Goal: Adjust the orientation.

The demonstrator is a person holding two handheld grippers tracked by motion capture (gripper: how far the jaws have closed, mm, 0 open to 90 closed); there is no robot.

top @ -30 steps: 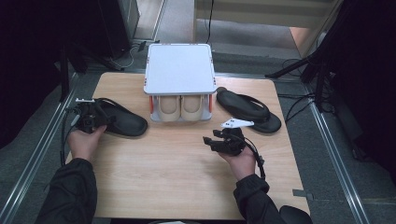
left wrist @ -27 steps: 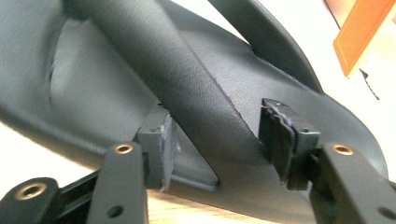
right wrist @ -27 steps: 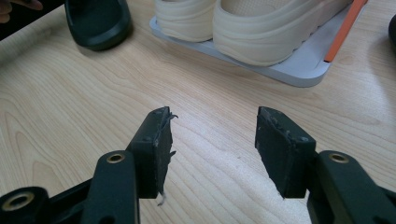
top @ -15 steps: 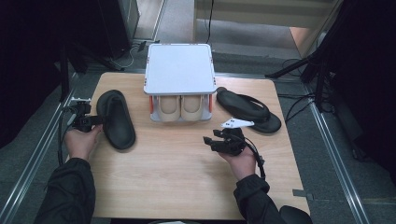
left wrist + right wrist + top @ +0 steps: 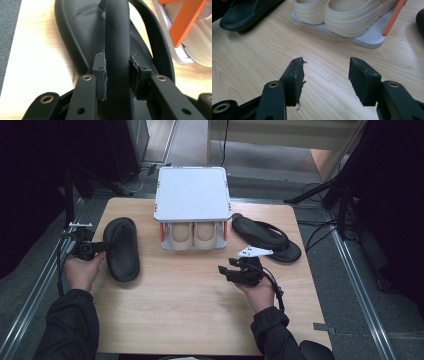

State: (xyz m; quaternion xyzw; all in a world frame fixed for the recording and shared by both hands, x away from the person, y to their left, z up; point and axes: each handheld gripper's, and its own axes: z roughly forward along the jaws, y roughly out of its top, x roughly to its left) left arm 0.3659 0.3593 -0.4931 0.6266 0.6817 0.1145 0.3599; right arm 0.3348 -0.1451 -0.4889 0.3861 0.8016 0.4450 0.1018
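Rack (image 5: 192,195): cream shoes (image 5: 193,234) inside | left gripper (image 5: 95,248): clamps sandal (image 5: 121,247) strap | right gripper (image 5: 226,270): released

A black slipper (image 5: 121,249) and a black flip-flop (image 5: 265,237) are seen on the pale wood-grain desk (image 5: 190,315); cream shoes (image 5: 194,234) are shelved under a white, orange-legged rack (image 5: 192,194)

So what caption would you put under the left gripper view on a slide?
Left gripper clamped on the strap of a black sandal lying on the wooden table.
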